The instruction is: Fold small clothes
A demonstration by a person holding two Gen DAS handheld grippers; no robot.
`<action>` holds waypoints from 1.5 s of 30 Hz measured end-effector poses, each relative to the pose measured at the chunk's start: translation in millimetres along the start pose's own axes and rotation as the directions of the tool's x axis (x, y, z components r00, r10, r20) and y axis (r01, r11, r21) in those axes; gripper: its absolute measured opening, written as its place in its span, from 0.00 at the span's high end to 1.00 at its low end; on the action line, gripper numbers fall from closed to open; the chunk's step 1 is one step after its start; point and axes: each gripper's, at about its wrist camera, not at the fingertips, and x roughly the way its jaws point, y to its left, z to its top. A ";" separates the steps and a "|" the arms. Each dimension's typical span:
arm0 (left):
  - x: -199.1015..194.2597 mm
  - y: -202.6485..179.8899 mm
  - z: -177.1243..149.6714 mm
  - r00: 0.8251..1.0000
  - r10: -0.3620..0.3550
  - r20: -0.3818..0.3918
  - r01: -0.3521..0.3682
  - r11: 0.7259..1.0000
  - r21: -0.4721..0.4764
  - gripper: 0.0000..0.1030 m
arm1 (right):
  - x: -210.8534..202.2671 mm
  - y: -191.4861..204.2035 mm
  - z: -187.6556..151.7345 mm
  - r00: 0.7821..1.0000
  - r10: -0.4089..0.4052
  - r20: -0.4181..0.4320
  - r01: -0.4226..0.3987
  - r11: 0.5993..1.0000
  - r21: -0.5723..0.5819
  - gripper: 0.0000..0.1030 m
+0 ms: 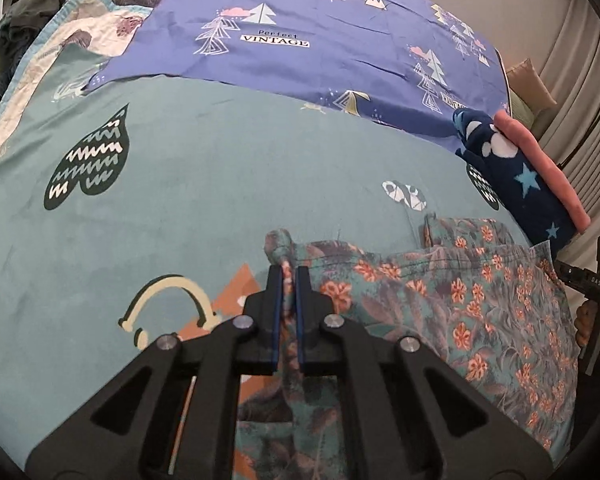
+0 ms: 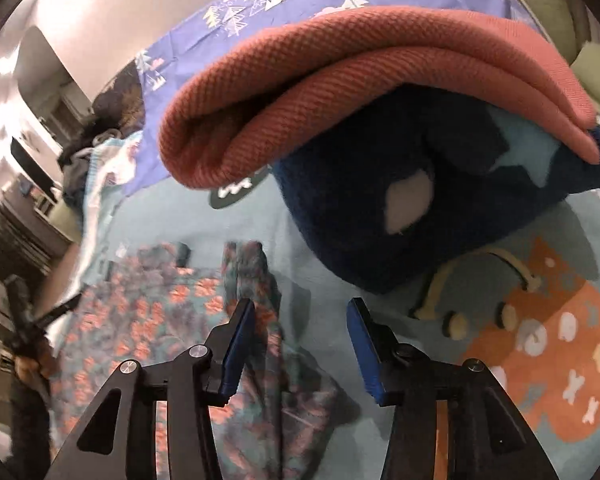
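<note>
— Left wrist view: where's the garment?
— Your left gripper (image 1: pixel 289 270) is clenched on a bunched edge of the floral garment (image 1: pixel 460 300), which spreads rightward over the teal bedsheet (image 1: pixel 220 168).
— And the right wrist view?
— Your right gripper (image 2: pixel 302 306) stands released, holding nothing; a floral garment (image 2: pixel 256 272) fold lies beside its left finger (image 2: pixel 240 328).

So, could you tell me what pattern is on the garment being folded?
Teal fabric with orange flowers, clearest in the left wrist view.
</note>
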 end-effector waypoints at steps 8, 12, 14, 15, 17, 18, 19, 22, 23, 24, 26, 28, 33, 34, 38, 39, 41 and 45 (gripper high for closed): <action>7.4 -4.0 0.3 1.000 0.001 -0.023 -0.001 1.000 0.014 0.68 | 18.7 33.0 -2.1 0.992 -0.101 -0.070 0.091 0.987 -0.132 0.55; 8.4 -7.8 -0.6 0.999 0.041 -0.020 -0.040 0.998 0.040 0.97 | 15.5 34.4 2.6 0.994 -0.112 0.001 0.111 0.990 -0.087 0.97; -15.2 -16.4 -0.8 0.995 0.052 0.080 -0.058 0.995 0.081 0.97 | -17.2 42.9 1.0 0.985 -0.118 0.127 0.132 0.986 -0.104 0.98; -27.5 -19.1 0.5 0.991 0.044 0.124 -0.054 0.995 0.086 0.97 | -30.1 45.2 0.2 0.980 -0.112 0.166 0.130 0.986 -0.105 0.98; -50.0 -20.3 5.9 0.980 -0.007 0.197 -0.009 0.997 0.078 0.97 | -48.0 44.8 2.3 0.973 -0.106 0.203 0.129 0.986 -0.103 0.98; -54.2 -20.9 9.1 0.977 -0.018 0.210 0.001 0.997 0.080 0.97 | -48.3 41.6 6.2 0.973 -0.123 0.197 0.146 0.984 -0.106 0.97; -52.1 -22.7 12.7 0.978 0.008 0.209 -0.027 0.996 0.089 0.97 | -42.1 39.7 7.6 0.974 -0.144 0.177 0.166 0.980 -0.112 0.97; -25.0 -21.2 16.5 0.984 0.097 0.148 -0.115 0.987 0.114 0.95 | 2.6 36.0 9.3 0.970 -0.240 0.049 0.244 0.960 -0.138 0.90; -9.6 -17.7 14.9 0.985 0.144 0.096 -0.154 0.981 0.113 0.95 | 9.3 26.1 7.1 0.965 -0.261 0.009 0.260 0.955 -0.141 0.88; -2.8 -15.4 12.7 0.984 0.165 0.070 -0.172 0.979 0.112 0.95 | 18.3 21.6 6.1 0.958 -0.284 -0.022 0.279 0.951 -0.134 0.88; -0.8 -8.9 3.5 0.985 0.169 0.029 -0.171 0.980 0.097 0.92 | 8.1 16.6 -1.0 0.960 -0.278 -0.002 0.277 0.956 -0.098 0.85; -17.9 -3.9 -6.0 0.988 0.147 0.040 -0.150 0.986 0.078 0.77 | -19.0 13.3 -11.4 0.956 -0.292 0.032 0.294 0.954 -0.060 0.82; -92.3 -3.2 -52.8 0.990 0.086 0.113 -0.091 0.995 0.044 0.49 | -99.8 8.9 -70.7 0.983 -0.173 0.068 0.174 0.984 -0.019 0.73; -105.2 -4.3 -66.7 0.992 0.068 0.108 -0.071 0.997 0.032 0.46 | -109.3 10.3 -82.6 0.987 -0.145 0.062 0.146 0.989 -0.004 0.72; -146.1 -14.8 -131.5 0.997 0.007 0.081 -0.004 0.999 -0.036 0.45 | -153.1 -1.2 -144.1 0.999 -0.014 0.046 0.009 0.994 0.105 0.67; -151.0 -17.7 -141.7 0.997 -0.001 0.076 0.005 0.999 -0.048 0.45 | -158.0 0.0 -159.2 0.999 0.018 0.040 -0.024 0.990 0.141 0.66; -162.4 -23.0 -167.8 0.997 -0.041 0.065 0.047 0.994 -0.095 0.45 | -163.6 0.7 -178.0 0.998 0.066 0.023 -0.069 0.980 0.188 0.65; -165.5 -29.5 -200.7 0.980 -0.197 0.029 0.199 0.960 -0.195 0.45 | -156.5 14.5 -204.3 0.984 0.178 0.014 -0.176 0.957 0.232 0.57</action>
